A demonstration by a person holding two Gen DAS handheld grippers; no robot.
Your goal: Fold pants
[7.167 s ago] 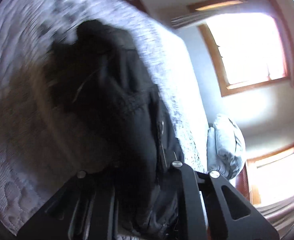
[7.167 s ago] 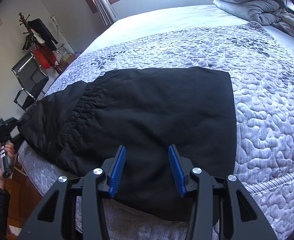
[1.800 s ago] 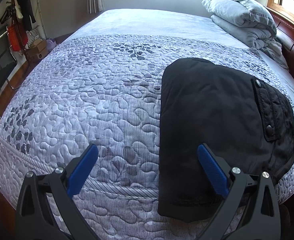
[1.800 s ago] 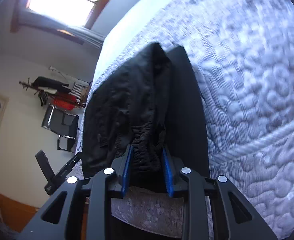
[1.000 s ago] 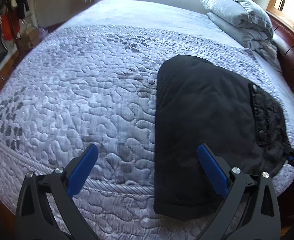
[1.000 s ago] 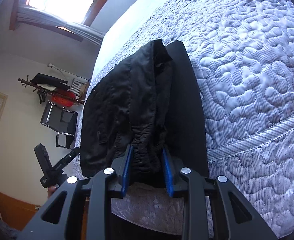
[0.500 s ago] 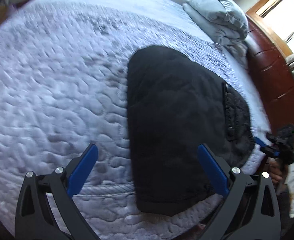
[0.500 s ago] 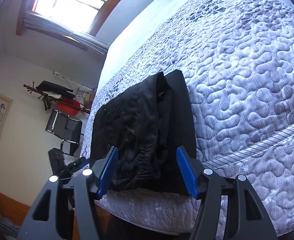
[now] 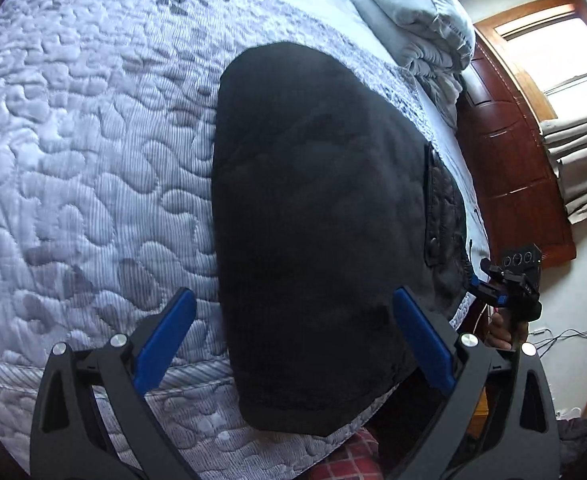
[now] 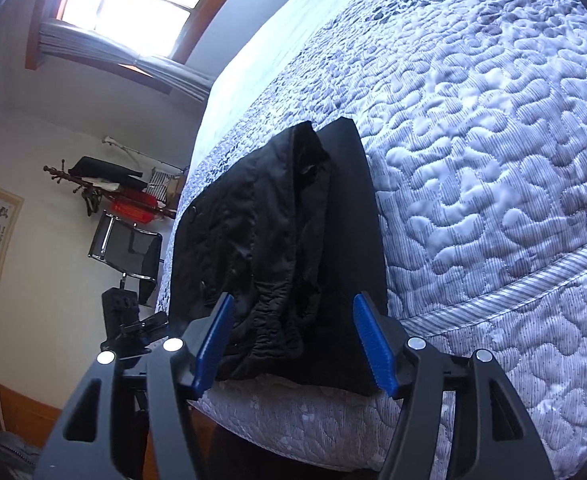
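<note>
- The black pants [image 9: 317, 216] lie folded into a thick stack on the quilted bedspread [image 9: 85, 168], at the near edge of the bed; their lowest corner overhangs that edge in the left wrist view.
- How many layers the stack holds cannot be counted: the cloth is uniformly dark and its inner folds are hidden.
- In the right wrist view the pants [image 10: 277, 240] show a bunched, gathered waistband end facing the camera, with a flatter layer under it on the right.
- A pocket flap with snap buttons [image 9: 437, 208] sits on the right side of the stack; detail there is hard to make out.
- The bottom of both views is blocked by the black tong frames, and the floor below the bed edge is mostly cut off.
- Left tongs [image 9: 293, 344]: spread wide, blue pads clear of the cloth, nothing gripped; the pants lie beyond and between the tips, and contact cannot be confirmed.
- Right tongs [image 10: 297, 344]: released, standing about halfway apart, with the waistband end just past the pads and no pad pressing on it.
- The right tongs also appear at the far right of the left wrist view [image 9: 489, 292], partly hidden behind the pants, with a hand [image 9: 501, 328] below them.
- Folded grey bedding [image 9: 413, 12] lies at the head of the bed, next to a wooden headboard [image 9: 509, 176].
</note>
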